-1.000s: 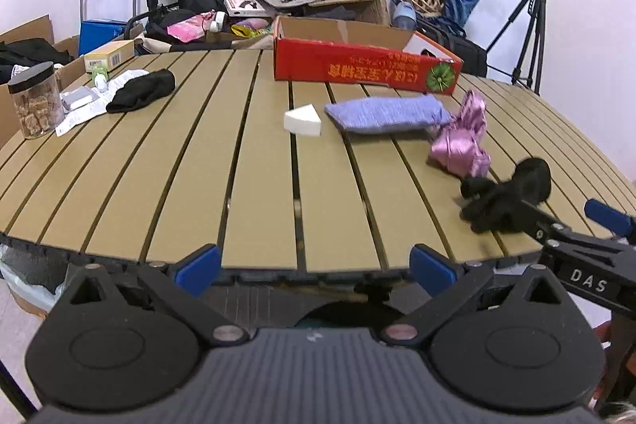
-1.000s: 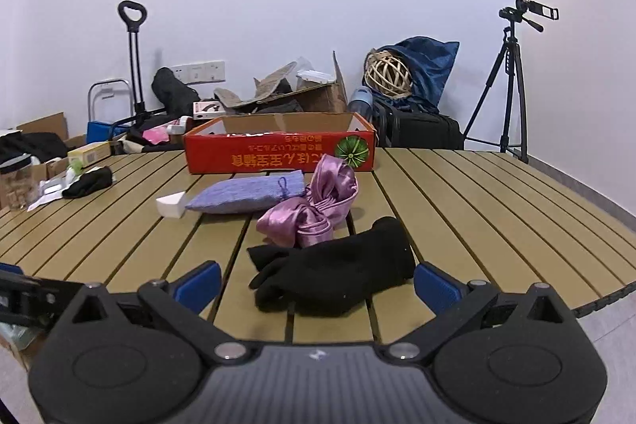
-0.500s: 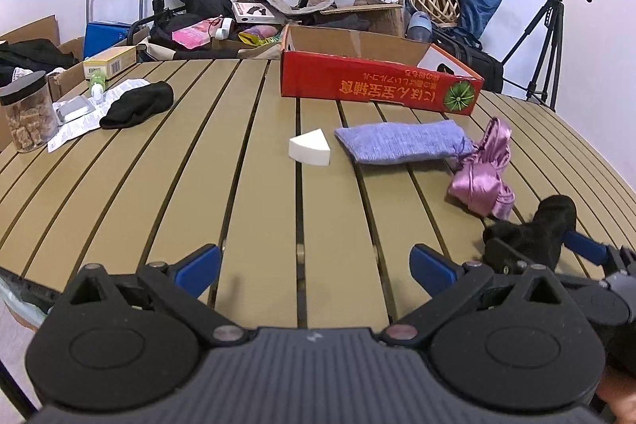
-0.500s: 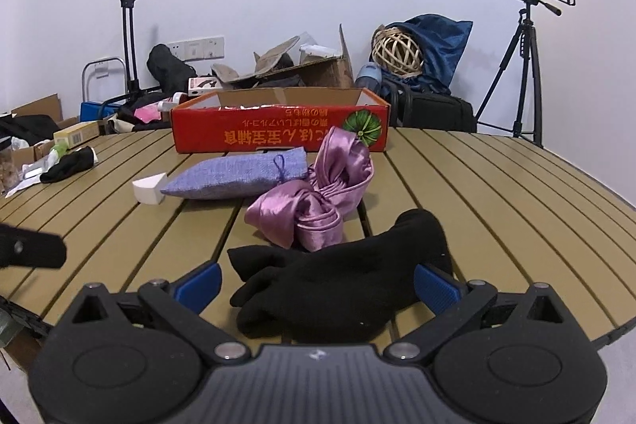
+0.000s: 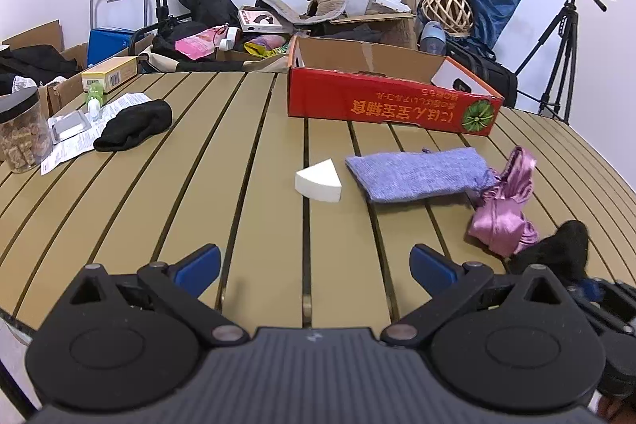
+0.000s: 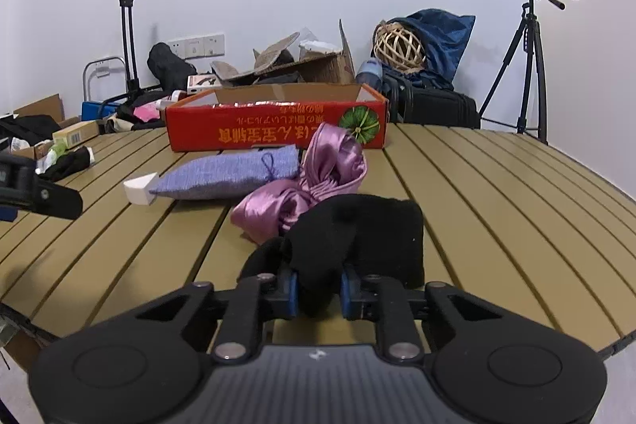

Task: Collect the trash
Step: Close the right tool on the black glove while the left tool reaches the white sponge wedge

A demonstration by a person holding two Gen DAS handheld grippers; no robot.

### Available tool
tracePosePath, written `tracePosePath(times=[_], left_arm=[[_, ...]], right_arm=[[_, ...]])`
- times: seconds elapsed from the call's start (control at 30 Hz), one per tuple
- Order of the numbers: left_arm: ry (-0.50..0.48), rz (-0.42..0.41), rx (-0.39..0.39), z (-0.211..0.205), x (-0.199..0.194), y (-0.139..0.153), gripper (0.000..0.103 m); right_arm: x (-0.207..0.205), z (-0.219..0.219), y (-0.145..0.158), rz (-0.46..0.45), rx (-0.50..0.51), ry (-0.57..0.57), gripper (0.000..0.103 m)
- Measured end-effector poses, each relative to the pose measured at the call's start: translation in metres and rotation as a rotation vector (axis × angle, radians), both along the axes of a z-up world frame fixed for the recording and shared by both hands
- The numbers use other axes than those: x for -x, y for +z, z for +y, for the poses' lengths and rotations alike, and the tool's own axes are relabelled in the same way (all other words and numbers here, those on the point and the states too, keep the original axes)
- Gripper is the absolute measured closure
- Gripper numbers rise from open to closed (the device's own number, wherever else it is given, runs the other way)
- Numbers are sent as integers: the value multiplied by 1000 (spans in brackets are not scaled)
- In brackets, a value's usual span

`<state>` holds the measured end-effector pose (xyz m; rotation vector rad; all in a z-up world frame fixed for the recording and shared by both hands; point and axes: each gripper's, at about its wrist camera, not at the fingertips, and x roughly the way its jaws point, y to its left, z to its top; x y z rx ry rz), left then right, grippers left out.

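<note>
My right gripper (image 6: 317, 291) is shut on a black glove (image 6: 357, 233) near the table's front edge; the glove also shows in the left wrist view (image 5: 556, 249). Just beyond it lie a pink satin bundle (image 6: 306, 185) and a purple cloth pouch (image 6: 230, 173), with a white foam wedge (image 6: 139, 188) to their left. In the left wrist view the wedge (image 5: 318, 181), pouch (image 5: 417, 173) and pink bundle (image 5: 505, 217) lie ahead and to the right. My left gripper (image 5: 314, 267) is open and empty above the slatted table (image 5: 159, 205).
An open red cardboard box (image 5: 389, 94) stands at the table's back. A second black glove (image 5: 135, 124), papers (image 5: 79, 134), and a jar (image 5: 20, 130) sit at the left. Clutter, boxes and a tripod (image 5: 564, 38) stand behind the table.
My right gripper has moved forward and closed on the black glove. My left gripper has moved forward over the table, still open.
</note>
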<state>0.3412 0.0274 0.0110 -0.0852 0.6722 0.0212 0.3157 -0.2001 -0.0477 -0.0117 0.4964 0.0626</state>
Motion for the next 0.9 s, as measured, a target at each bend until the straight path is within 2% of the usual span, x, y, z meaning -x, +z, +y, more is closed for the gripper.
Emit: tracePosePath(times=[0.27,0.57,0.7,0.9], left_arm=[[20,-9,-57,-2,-33,-6,0],[11,-68,-129,-6,-70,-13,0],[7,-66,-162,-11,-85,-23,1],[-25,-46,-107,-5,-100,-33,19]], right_arm=[[-8,-26,16,-90,-34,-80,86],[-22,-48,19,-125,-54,-134,86],[-25,-53,19,-130,-54,-150,87],[-25,-58,15,-130,-57,-175,86]])
